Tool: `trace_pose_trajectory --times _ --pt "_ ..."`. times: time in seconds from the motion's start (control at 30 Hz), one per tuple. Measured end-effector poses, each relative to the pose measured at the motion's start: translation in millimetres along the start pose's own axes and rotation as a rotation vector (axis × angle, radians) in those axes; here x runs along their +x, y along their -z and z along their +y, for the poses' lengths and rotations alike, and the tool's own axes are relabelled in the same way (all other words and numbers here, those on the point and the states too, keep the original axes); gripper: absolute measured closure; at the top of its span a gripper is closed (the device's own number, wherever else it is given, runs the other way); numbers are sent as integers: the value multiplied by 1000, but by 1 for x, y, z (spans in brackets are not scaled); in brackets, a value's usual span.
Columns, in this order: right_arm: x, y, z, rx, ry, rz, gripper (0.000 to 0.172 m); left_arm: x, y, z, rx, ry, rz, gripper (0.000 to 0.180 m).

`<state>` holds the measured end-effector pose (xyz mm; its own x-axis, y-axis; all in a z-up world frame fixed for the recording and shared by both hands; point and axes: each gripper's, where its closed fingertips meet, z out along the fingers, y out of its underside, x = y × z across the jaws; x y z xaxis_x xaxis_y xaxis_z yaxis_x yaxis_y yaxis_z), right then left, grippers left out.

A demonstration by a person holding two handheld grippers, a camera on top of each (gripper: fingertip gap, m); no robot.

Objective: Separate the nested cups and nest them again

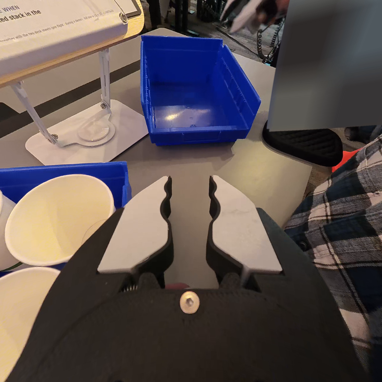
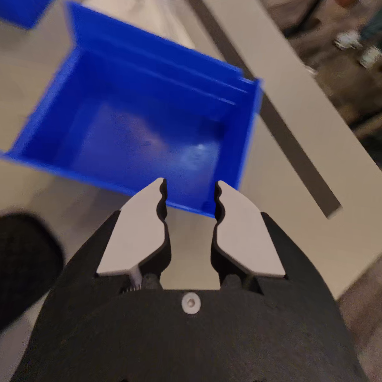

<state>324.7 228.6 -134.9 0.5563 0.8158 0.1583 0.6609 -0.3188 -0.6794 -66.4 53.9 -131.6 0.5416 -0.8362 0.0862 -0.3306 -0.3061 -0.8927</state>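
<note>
In the left wrist view my left gripper point(image 1: 190, 177) is open with nothing between its fingers, above the bare grey table point(image 1: 190, 157). To its left, white paper cups lie in a blue bin point(image 1: 68, 171): one cup point(image 1: 55, 221) on its side with its mouth toward me, another cup point(image 1: 20, 310) below it. A second blue bin point(image 1: 196, 91), holding nothing, stands ahead. In the right wrist view my right gripper point(image 2: 189, 182) is open with nothing between its fingers, just above the near rim of that blue bin point(image 2: 124, 124). The view is blurred by motion.
A white stand point(image 1: 82, 132) with a printed board point(image 1: 51, 31) stands at the back left. A black chair seat point(image 1: 306, 144) and a person's plaid sleeve point(image 1: 341, 237) are on the right. The table edge point(image 2: 310, 258) runs at the right. A dark shape point(image 2: 24, 258) lies at the left. One gripper's finger ends stand about 45 cm off the other's. From my right tips it is roughly 25 cm to the dark shape point(image 2: 24, 258); from my left, 35 cm.
</note>
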Motion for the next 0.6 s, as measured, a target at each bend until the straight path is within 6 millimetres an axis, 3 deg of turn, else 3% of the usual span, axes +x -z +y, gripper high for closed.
trace_pose_trajectory --times 0.13,0.2,0.23,0.27,0.33,0.43,0.6 --pt "44 -35 28 -223 -61 159 126 2 -2 2 -8 -17 -2 144" --pt "47 -49 41 -320 -63 129 127 2 0 5 -13 -33 -18 143" --pt "46 -53 42 -340 -83 96 136 2 1 7 -19 -38 -22 143" --pt "49 -55 41 -341 -78 94 137 2 2 9 -21 -40 -25 143" --pt "49 -58 40 -371 -38 55 158 2 4 12 -14 -35 -21 143" --pt "59 -60 41 -416 -5 30 159 4 5 15 -10 -29 -3 143" --pt "92 -66 42 -511 148 47 157 12 1 19 -7 -55 38 143"
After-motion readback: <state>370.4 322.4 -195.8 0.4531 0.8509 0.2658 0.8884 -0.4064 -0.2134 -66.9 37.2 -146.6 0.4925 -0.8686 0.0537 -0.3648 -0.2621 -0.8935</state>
